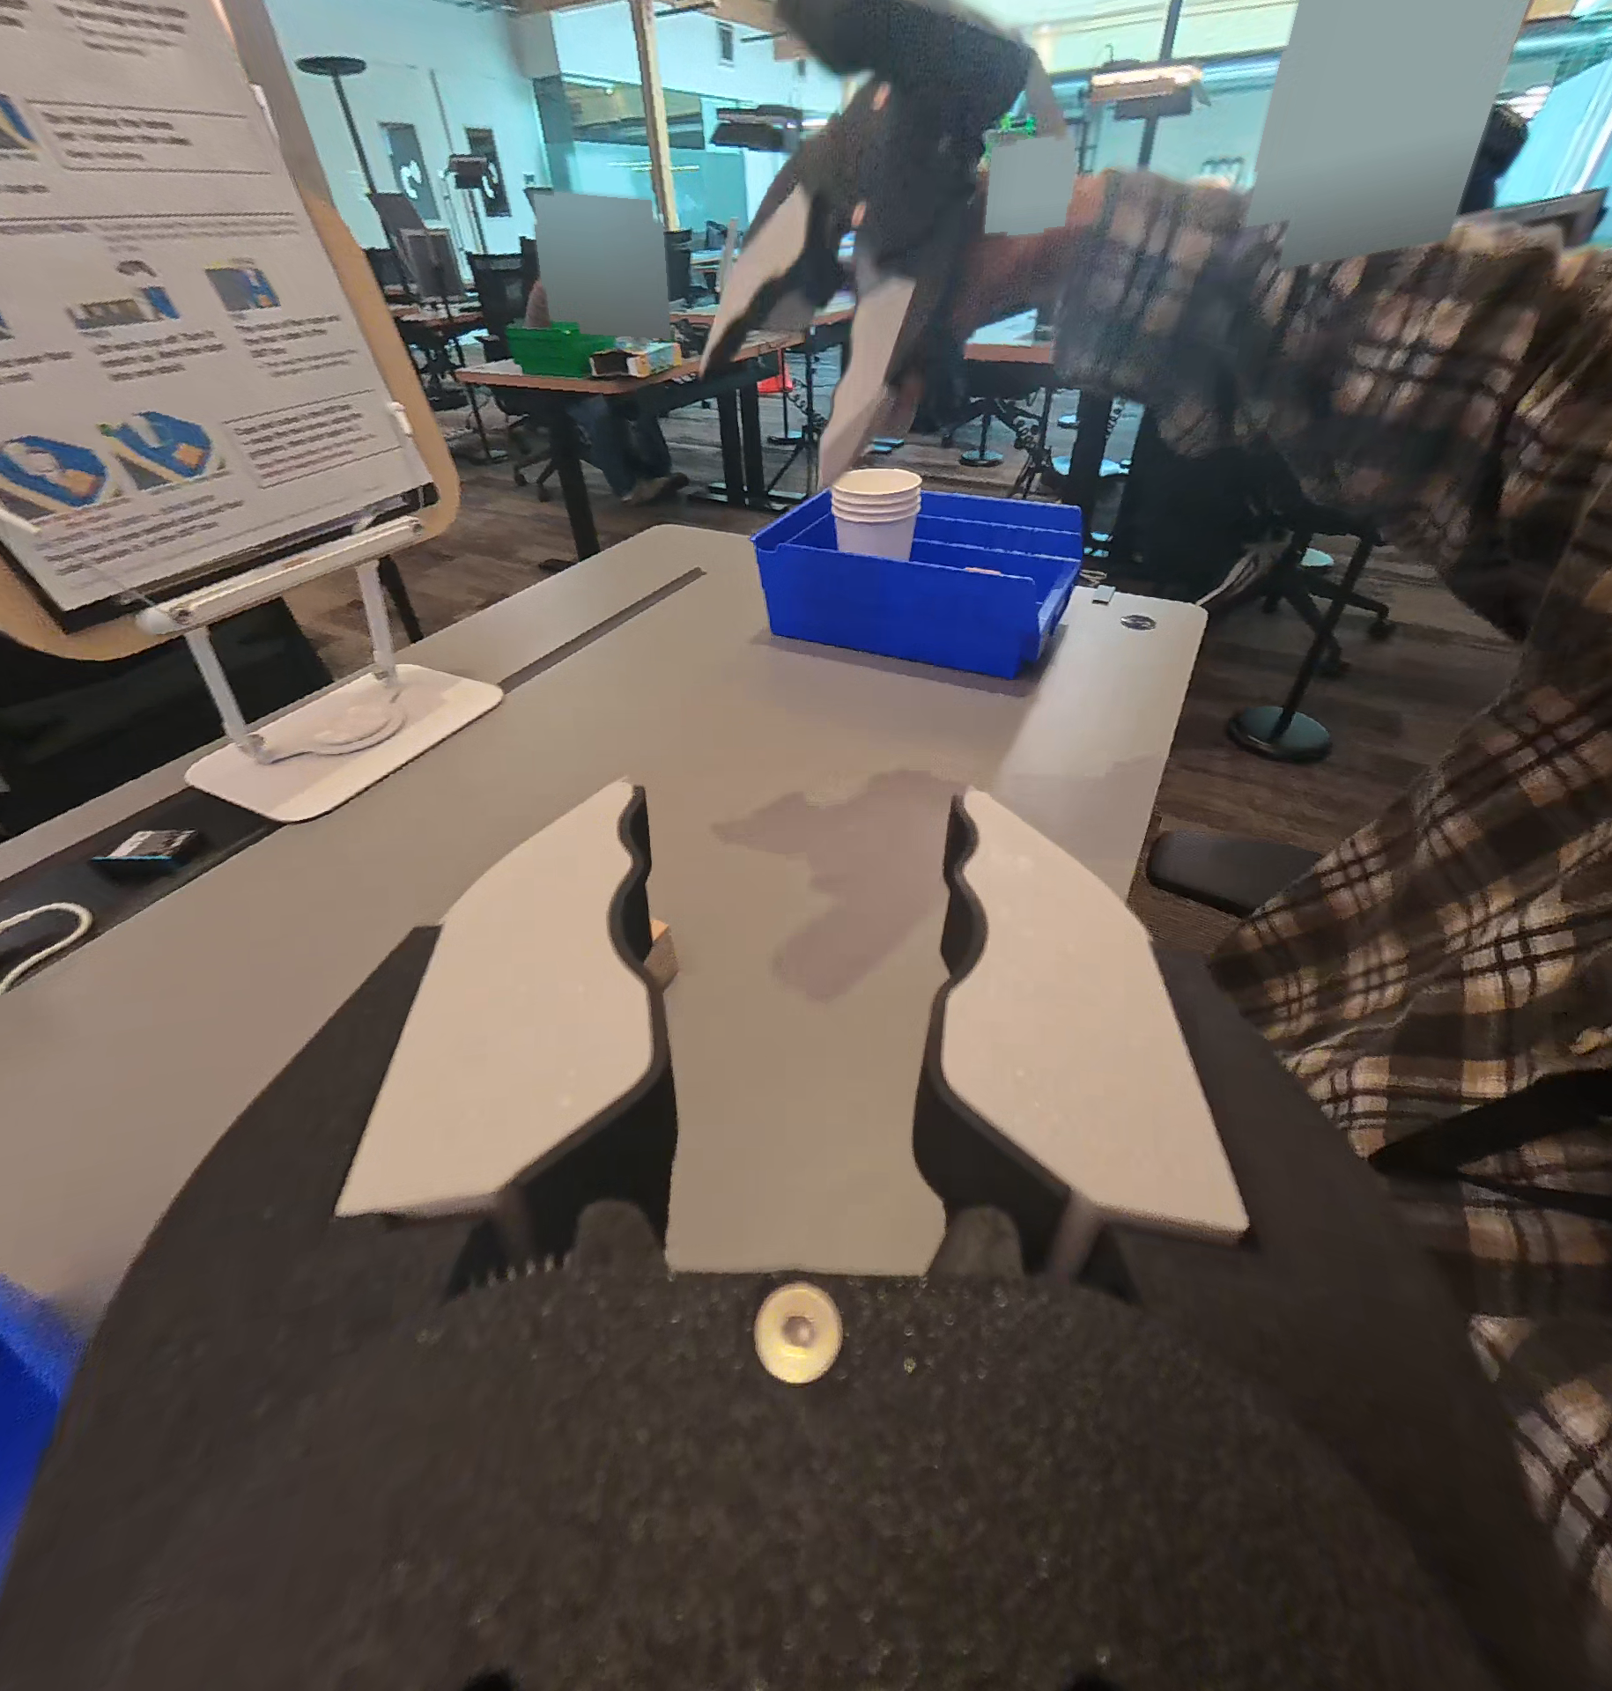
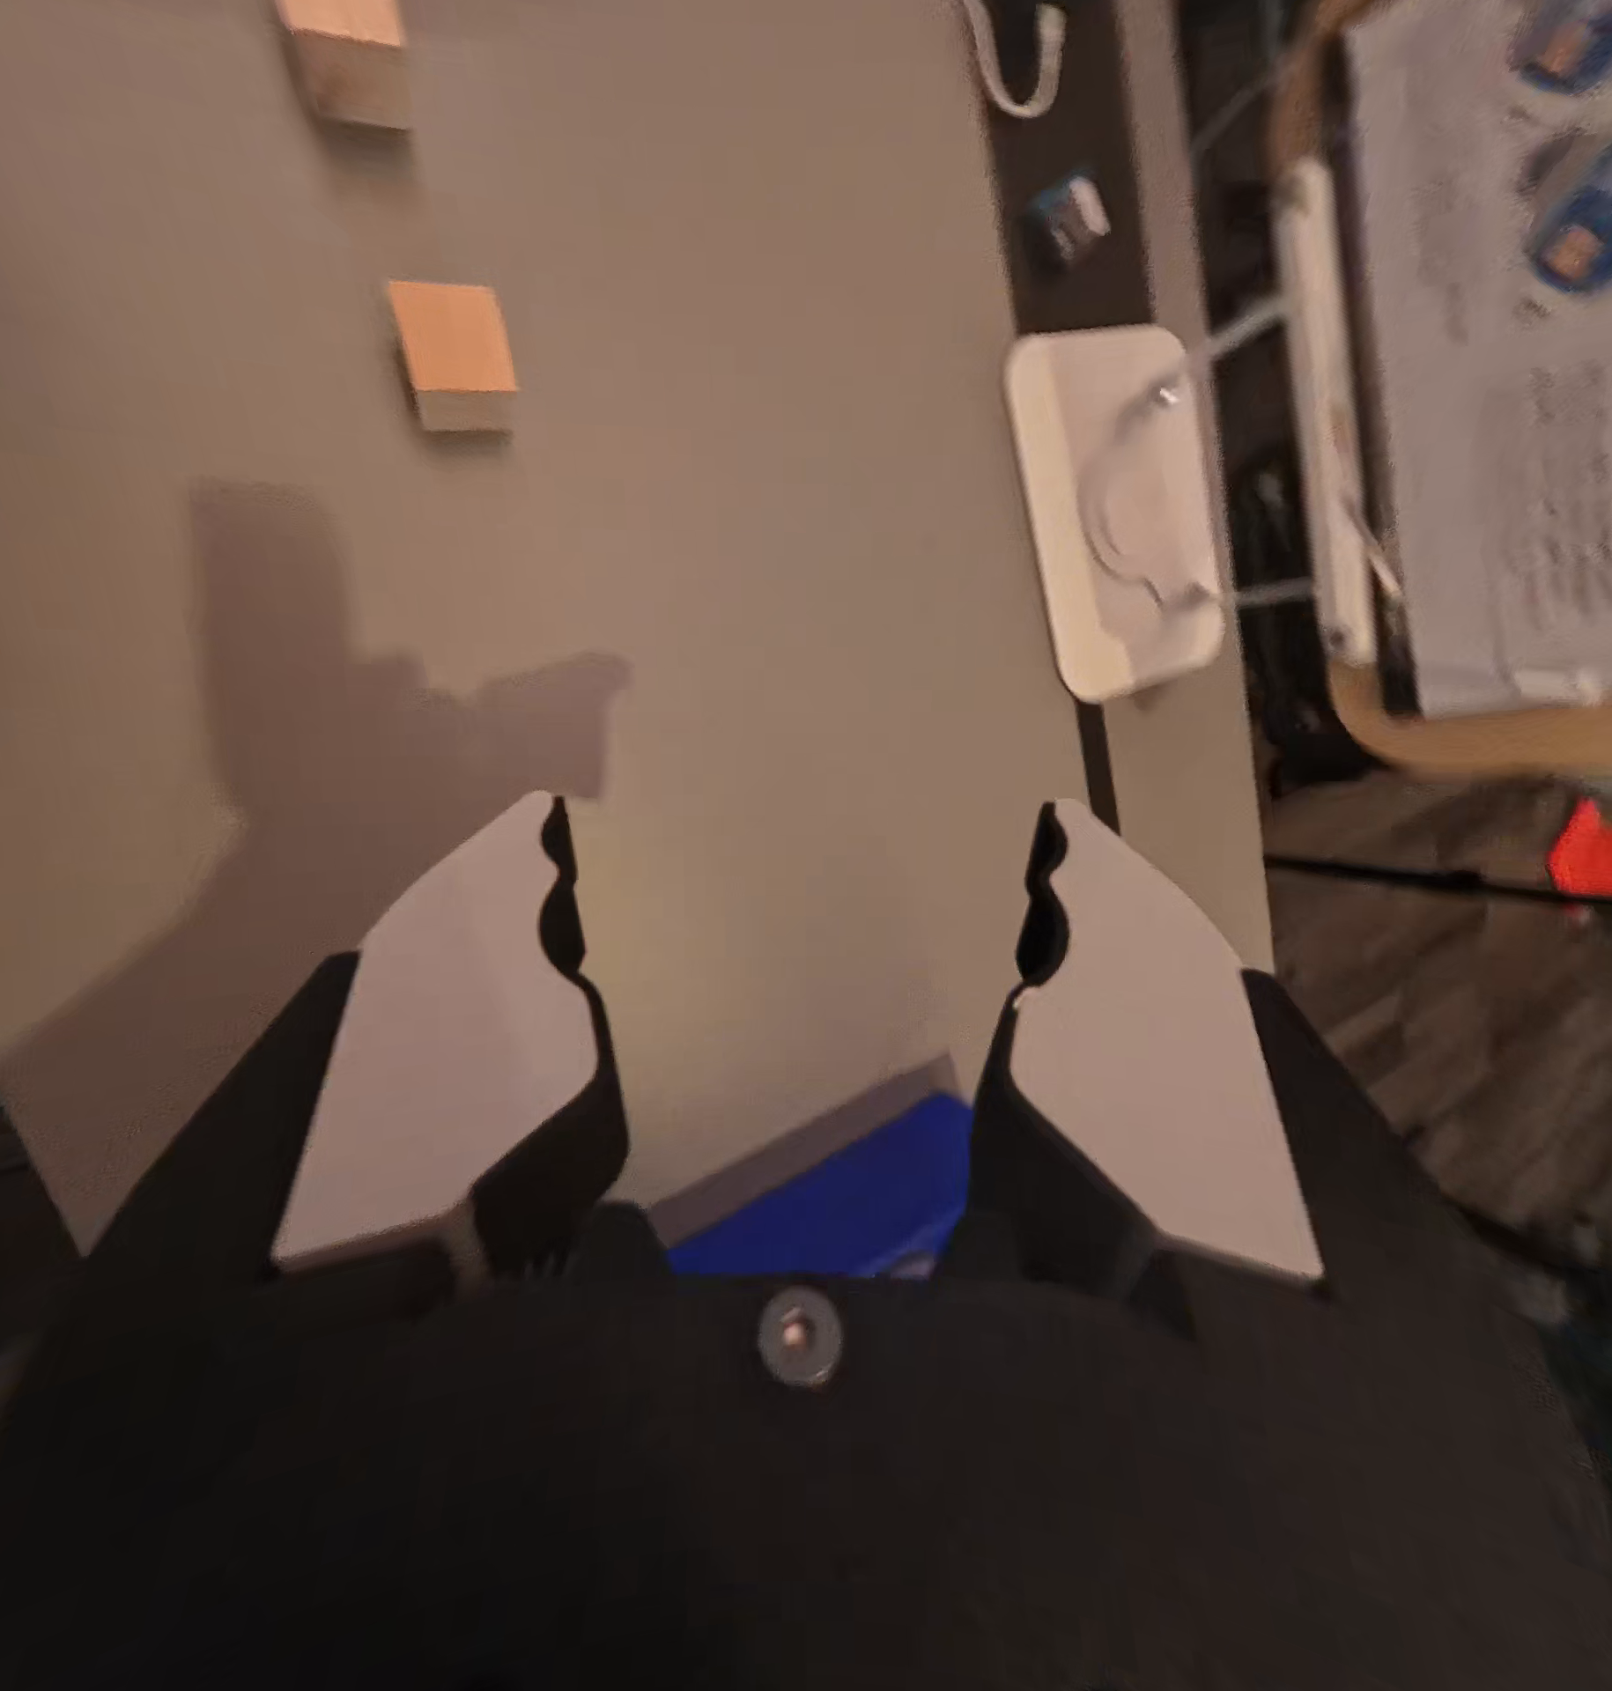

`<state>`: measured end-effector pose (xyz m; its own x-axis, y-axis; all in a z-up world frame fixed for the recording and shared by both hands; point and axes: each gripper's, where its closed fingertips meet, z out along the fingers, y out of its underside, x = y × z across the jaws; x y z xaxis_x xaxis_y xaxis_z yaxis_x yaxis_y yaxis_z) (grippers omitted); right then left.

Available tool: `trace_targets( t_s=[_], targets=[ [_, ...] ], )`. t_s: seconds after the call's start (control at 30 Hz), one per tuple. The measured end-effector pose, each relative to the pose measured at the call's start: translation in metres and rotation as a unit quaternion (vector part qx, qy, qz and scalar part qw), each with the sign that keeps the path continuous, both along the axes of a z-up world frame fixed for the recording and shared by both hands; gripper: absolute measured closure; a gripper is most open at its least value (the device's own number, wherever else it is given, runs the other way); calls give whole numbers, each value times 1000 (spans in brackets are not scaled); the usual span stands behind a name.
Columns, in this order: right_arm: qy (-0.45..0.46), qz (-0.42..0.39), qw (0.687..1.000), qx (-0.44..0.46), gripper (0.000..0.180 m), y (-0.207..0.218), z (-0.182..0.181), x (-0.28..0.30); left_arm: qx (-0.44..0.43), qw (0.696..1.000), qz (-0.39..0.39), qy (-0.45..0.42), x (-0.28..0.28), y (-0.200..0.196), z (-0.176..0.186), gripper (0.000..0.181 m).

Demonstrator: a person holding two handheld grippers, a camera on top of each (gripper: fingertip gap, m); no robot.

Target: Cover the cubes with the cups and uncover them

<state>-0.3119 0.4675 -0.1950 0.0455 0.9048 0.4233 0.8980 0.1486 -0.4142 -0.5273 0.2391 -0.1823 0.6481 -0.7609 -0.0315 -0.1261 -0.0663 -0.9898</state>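
Note:
A stack of white paper cups [image 1: 876, 523] stands in a blue bin [image 1: 912, 608] at the far end of the grey table [image 1: 601, 732]. My left gripper [image 1: 798, 805] is open and empty above the table; a wooden cube [image 1: 663, 952] peeks out beside its left finger. The right gripper [image 1: 807, 357] shows blurred in the air just above the cup stack, jaws apart. In the right wrist view my right gripper [image 2: 800, 810] is open and empty, looking down at the table [image 2: 738, 457]. Two wooden cubes [image 2: 455, 352] [image 2: 349, 59] lie far ahead at upper left.
A document stand with a printed sheet [image 1: 162, 302] and white base [image 1: 345, 741] sits at the table's left; it also shows in the right wrist view [image 2: 1113, 512]. A plaid sleeve [image 1: 1425, 732] fills the right. A small dark box [image 1: 148, 851] and a white cable [image 1: 34, 933] lie left.

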Motion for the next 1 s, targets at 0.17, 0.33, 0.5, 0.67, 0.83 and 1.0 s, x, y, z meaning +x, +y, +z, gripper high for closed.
trace_targets(
  t_s=[0.17,0.33,0.5,0.67,0.83,1.0],
  targets=[
    [-82,61,990,-100,90,-25,-94,-100,10,999,39,-3,-26,3,5,120],
    [-153,70,976,-139,94,-36,-163,-151,10,999,47,-12,-37,5,5,120],
    [-185,69,965,-172,98,-39,-198,-169,0,999,45,-12,-40,9,0,120],
    [-209,61,956,-198,116,-46,-227,-175,-3,999,40,-14,-39,12,-2,120],
    [-187,35,962,-194,135,-37,-207,-168,1,999,39,-8,-36,10,-1,120],
    [-113,-72,974,-181,135,-1,-115,-101,-3,999,32,-4,-28,10,-4,120]
  ],
)
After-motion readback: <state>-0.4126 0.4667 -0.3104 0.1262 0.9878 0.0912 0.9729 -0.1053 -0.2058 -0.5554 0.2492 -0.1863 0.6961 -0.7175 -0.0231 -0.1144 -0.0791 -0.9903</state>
